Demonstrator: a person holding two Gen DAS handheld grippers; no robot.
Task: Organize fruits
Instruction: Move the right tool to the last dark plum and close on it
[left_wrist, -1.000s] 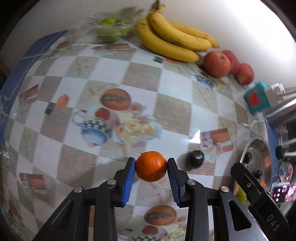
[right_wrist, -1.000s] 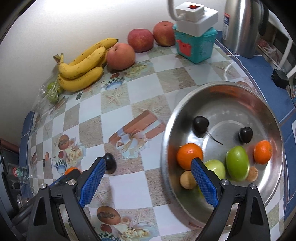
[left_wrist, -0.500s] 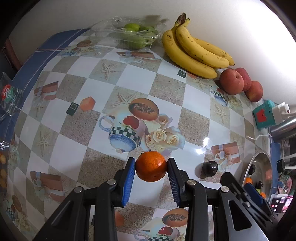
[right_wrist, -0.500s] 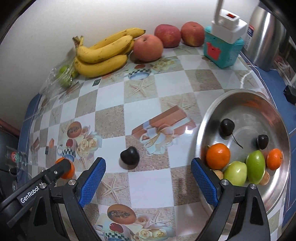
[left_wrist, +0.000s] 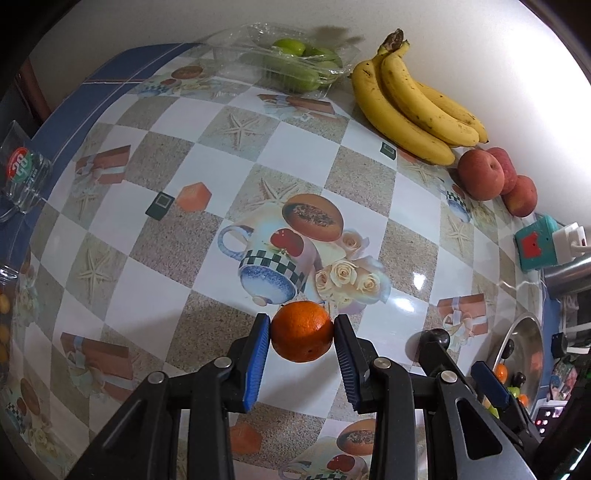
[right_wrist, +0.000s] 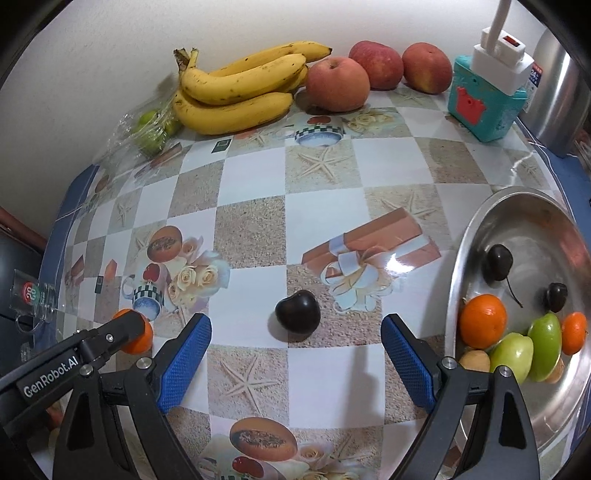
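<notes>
My left gripper (left_wrist: 302, 341) is shut on a small orange (left_wrist: 302, 331) and holds it above the patterned tablecloth; the orange also shows in the right wrist view (right_wrist: 138, 338). My right gripper (right_wrist: 295, 354) is open and empty, its blue pads either side of a dark cherry (right_wrist: 297, 316) that lies on the table just ahead of them. A steel bowl (right_wrist: 517, 206) at the right holds two oranges, green fruits, two dark cherries and small brown fruits.
Bananas (right_wrist: 236, 92), three apples (right_wrist: 338, 88) and a clear bag of green fruit (left_wrist: 295, 66) lie along the back wall. A teal box with a white plug (right_wrist: 484, 99) and a steel kettle (right_wrist: 561, 92) stand at the right. A glass (left_wrist: 22, 173) stands at the left edge.
The left gripper has lifted and pulled back to the left with the orange. The right gripper has swung left from the bowl, so the cherry now lies between its open pads.
</notes>
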